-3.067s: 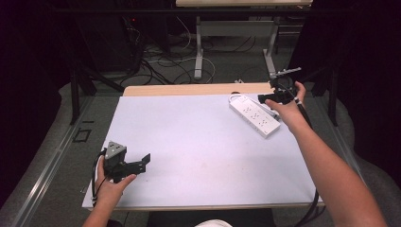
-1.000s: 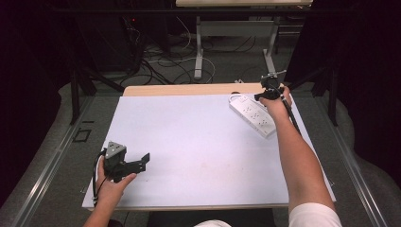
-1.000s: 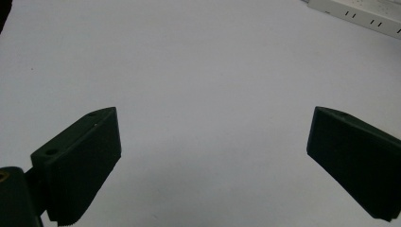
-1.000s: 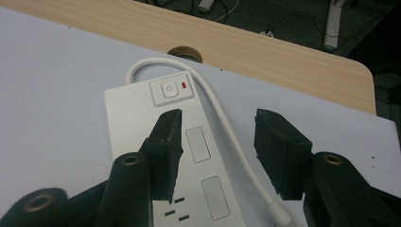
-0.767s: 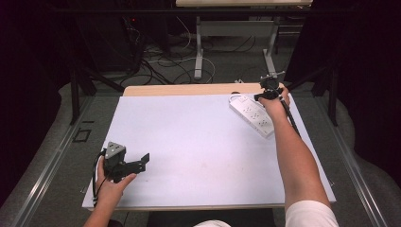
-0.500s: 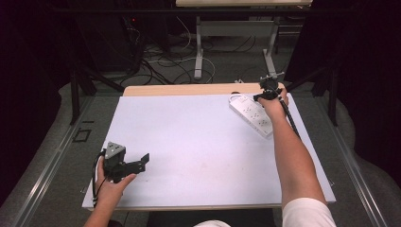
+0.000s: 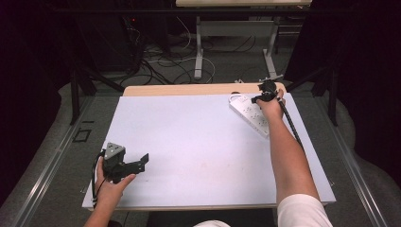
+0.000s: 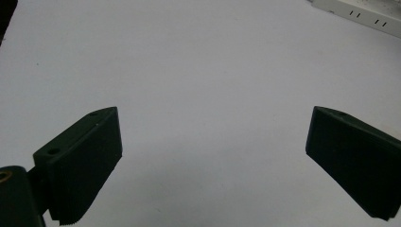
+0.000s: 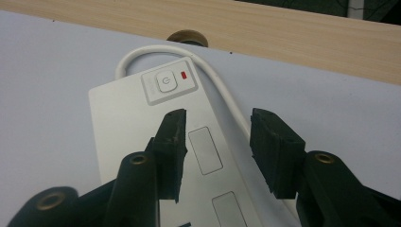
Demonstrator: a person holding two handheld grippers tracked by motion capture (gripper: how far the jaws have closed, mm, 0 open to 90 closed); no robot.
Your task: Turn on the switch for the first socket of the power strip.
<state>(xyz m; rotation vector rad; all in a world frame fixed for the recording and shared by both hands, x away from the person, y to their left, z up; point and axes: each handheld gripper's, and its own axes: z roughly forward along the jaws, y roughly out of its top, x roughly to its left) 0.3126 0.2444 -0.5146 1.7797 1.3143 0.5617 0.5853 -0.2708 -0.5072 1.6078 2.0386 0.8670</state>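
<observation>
So the right tool [image 7: 265,91] has been pushed further out over the far end of the power strip [image 7: 250,113] compared with a few seconds back, when it was held a bit nearer and to the right. That probably means the power button [image 9: 166,81] is being lined up for a press. In the right gripper view the jaws are parted a moderate way with nothing pinched between them, hovering just above the strip's top face short of the button, whose red light [image 9: 184,74] seems lit. The strip is lying at the far right of the counter [image 7: 189,142], its white cord [image 9: 217,85] looped round the end. The left tool [image 7: 139,161] hasn't been moved, jaws spread wide, nothing held.
</observation>
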